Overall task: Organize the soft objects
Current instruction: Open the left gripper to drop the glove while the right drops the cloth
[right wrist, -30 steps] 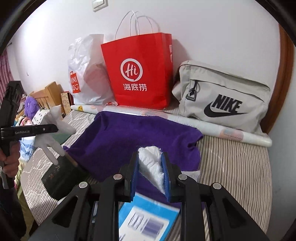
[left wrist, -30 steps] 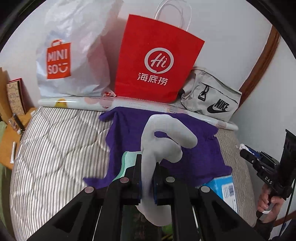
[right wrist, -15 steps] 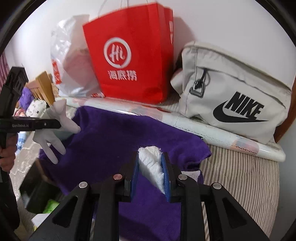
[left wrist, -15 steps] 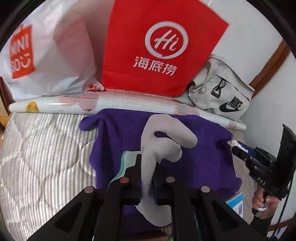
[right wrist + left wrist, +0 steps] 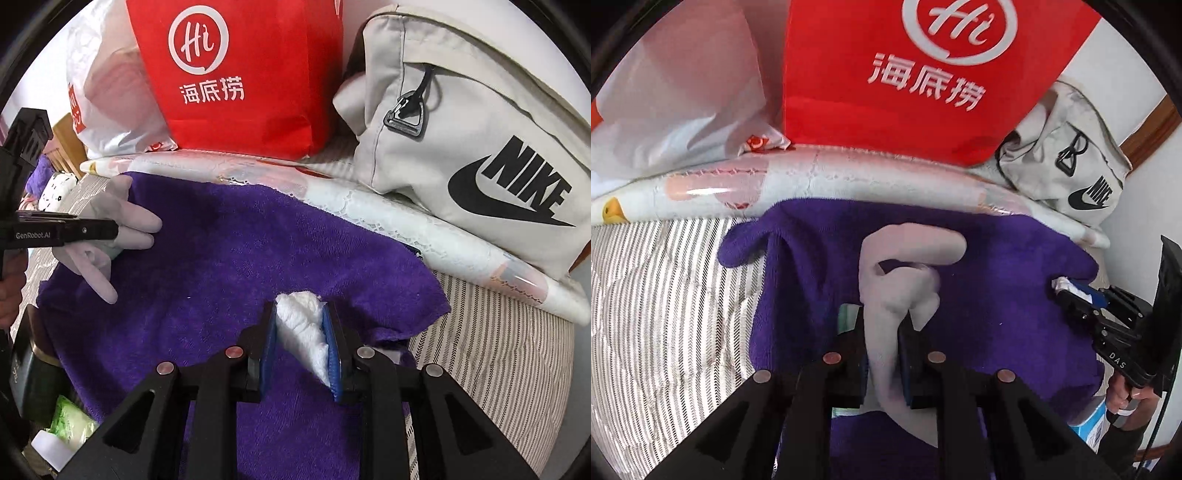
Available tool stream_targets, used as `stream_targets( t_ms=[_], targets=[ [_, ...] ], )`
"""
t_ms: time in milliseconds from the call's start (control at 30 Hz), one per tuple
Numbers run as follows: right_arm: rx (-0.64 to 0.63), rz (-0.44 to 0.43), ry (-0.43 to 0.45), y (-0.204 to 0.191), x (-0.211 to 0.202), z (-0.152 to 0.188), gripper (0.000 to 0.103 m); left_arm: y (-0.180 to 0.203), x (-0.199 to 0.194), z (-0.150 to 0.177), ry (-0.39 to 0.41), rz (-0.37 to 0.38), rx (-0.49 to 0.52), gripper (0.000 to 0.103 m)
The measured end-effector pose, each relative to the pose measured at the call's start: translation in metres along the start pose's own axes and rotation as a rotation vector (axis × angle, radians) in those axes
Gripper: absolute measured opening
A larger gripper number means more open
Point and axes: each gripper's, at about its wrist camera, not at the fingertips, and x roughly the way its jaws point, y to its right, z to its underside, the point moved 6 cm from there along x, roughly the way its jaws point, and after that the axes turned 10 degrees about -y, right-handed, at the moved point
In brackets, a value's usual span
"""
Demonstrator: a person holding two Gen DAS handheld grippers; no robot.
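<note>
Striped bed (image 5: 498,350) has a big purple towel (image 5: 240,258) spread on it, with a red paper bag (image 5: 240,74) and a grey Nike bag (image 5: 480,129) along the far edge. Left gripper (image 5: 882,347) has a pale grey glove (image 5: 905,266) between its jaws, which are just starting to ease open; glove fingers point away toward the far side. Right gripper (image 5: 301,347) is clamped on a white crumpled cloth (image 5: 303,325). Both hang right over the towel, so I'd guess straight down is the move, glove on the left half.
</note>
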Motion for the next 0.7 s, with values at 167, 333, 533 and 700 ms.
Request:
stream_targets(
  t_ms=[167, 333, 533, 700],
  targets=[
    [-0.006, -0.011, -0.01, -0.001, 0.002, 0.0, 0.033, -0.001, 0.001, -0.001, 0.0, 0.001, 0.002, 0.029],
    [-0.014, -0.01, 0.025, -0.004, -0.009, 0.0, 0.063, -0.001, -0.009, -0.002, 0.031, -0.01, -0.003, 0.058],
    [-0.001, -0.027, 0.05, -0.008, -0.028, 0.005, 0.067, -0.007, -0.032, 0.007, 0.062, -0.007, -0.018, 0.062],
    [0.024, -0.026, 0.088, -0.013, -0.052, 0.018, 0.068, -0.007, -0.056, 0.023, 0.12, -0.03, -0.025, 0.062]
  ],
)
